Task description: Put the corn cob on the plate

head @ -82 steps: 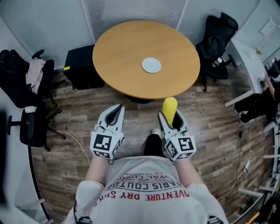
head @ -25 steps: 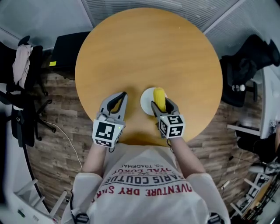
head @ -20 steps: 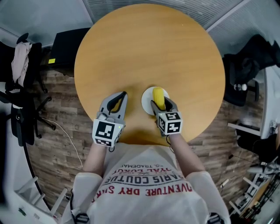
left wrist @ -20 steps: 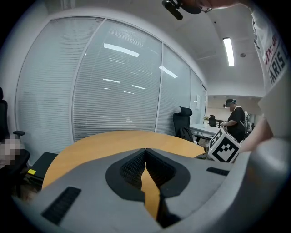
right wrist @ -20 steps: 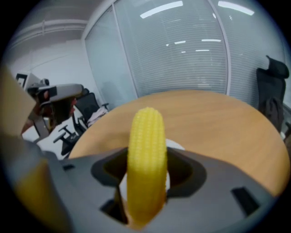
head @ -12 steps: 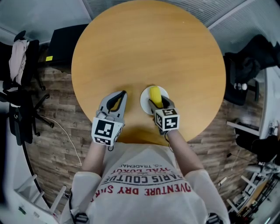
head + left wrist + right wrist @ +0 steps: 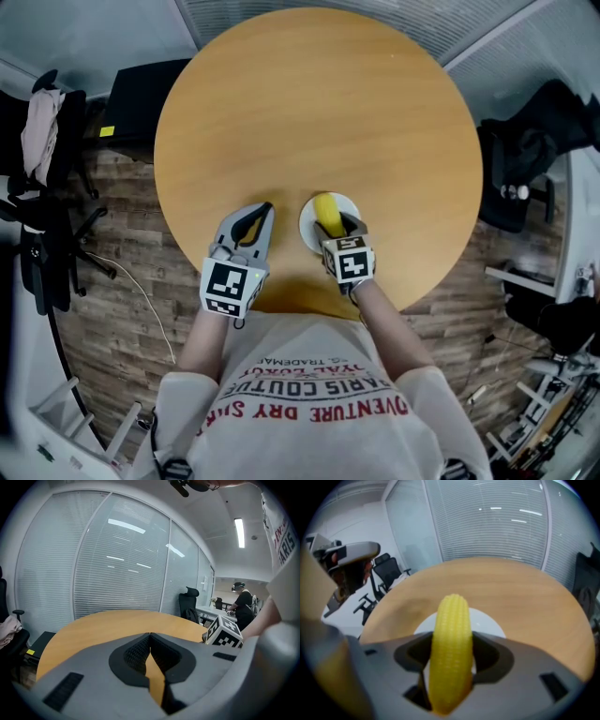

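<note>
Nearest the head camera, both forearms are reaching forward from the printed shirt, side by side and roughly parallel, carrying the tools over the near edge of the round wooden table. On the person's left, the left gripper is pointing away from the body, just beside the plate but apart from it. Its own view is showing the jaws pressed together at the tips with nothing between them, only bare tabletop beyond. On the other side, the right gripper is angling slightly inward, marker cube facing up, jaws clamping the corn cob partway along its length. The cob's free end is sticking out past the fingertips and over the white plate. From overhead the cob is overlapping the plate's middle. The right gripper view is showing the cob running lengthwise between the dark pads, with white plate spreading out behind it on both sides. Neither view is settling whether the cob is touching the plate or hanging just above it. The left gripper view alone is catching the right gripper's marker cube from the side. Farther out, dark office chairs are standing on the plank floor around the table, and slatted blinds are closing the far wall.
</note>
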### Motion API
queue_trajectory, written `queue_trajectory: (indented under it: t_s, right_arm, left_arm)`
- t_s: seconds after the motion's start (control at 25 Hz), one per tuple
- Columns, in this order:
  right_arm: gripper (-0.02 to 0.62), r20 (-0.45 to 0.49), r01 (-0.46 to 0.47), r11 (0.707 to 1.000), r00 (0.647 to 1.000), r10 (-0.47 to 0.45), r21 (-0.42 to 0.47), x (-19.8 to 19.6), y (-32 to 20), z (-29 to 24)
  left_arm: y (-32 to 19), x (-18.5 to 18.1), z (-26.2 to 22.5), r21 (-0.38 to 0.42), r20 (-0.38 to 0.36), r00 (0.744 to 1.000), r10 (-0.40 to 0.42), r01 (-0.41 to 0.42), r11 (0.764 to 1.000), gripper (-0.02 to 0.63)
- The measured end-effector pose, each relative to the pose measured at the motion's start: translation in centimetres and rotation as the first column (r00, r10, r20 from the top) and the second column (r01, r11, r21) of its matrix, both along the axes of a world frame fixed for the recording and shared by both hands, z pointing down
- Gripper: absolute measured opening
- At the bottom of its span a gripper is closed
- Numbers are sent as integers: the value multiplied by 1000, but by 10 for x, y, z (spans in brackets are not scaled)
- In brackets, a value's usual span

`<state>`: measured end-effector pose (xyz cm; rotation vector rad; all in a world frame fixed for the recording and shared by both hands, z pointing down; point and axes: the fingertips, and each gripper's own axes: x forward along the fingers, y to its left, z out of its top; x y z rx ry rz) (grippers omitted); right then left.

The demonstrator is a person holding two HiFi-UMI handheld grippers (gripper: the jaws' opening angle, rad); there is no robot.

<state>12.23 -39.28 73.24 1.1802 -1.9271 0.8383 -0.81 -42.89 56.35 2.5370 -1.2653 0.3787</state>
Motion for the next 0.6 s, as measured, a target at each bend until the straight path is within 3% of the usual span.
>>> queue_trajectory:
  t_s: [0.4,0.6]
  right_arm:
    - [264,80,-77,995,994,72,60,4,3,-31]
    - [243,115,-80,983,991,61,163,10,12,-79]
  left_arm:
    - [18,5,-11,22,20,1000,-2,2,1000,35]
    - [33,11,-30,41,9,1000,-25,25,999,35]
